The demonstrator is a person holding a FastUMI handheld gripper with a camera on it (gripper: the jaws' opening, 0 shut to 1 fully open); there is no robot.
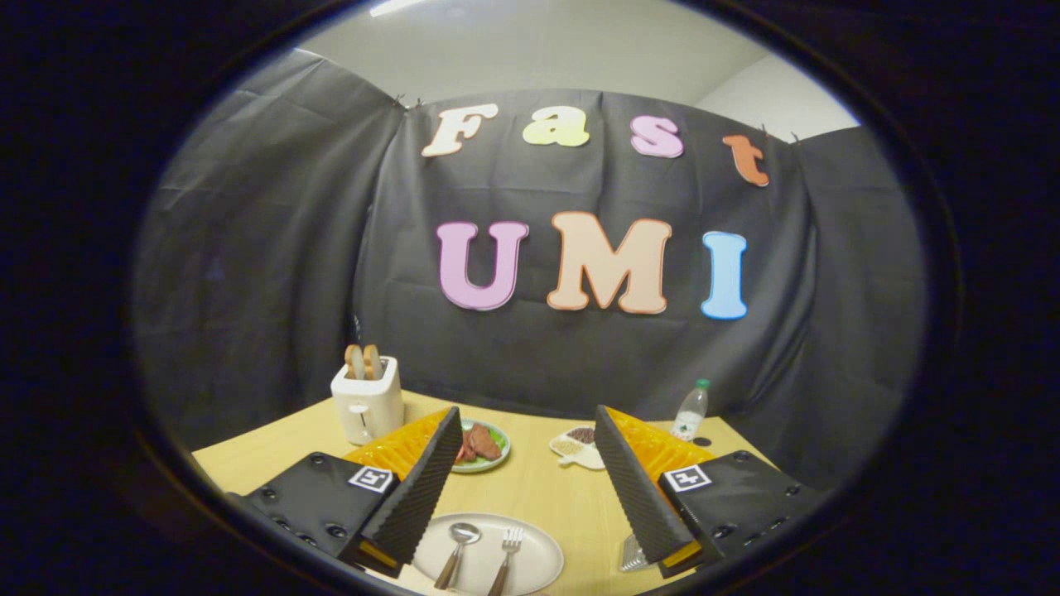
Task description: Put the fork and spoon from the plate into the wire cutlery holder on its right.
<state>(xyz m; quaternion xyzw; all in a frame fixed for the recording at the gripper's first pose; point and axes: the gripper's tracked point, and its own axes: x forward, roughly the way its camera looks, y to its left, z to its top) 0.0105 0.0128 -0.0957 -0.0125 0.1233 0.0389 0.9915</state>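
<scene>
A white plate [538,556] lies on the wooden table between and below my fingers. On it rest a spoon [458,548] to the left and a fork [506,556] to the right, both with brown handles pointing toward me. My gripper [527,484] hovers above the plate, open wide, nothing between its fingers. A bit of the wire cutlery holder [633,556] peeks out to the right of the plate, mostly hidden behind the right finger [638,488].
Beyond the fingers stand a white toaster [368,401] with bread slices, a green plate of food [482,447], a small white dish of beans [577,445] and a plastic bottle [690,411]. The table [530,484] ends at the black cloth wall behind.
</scene>
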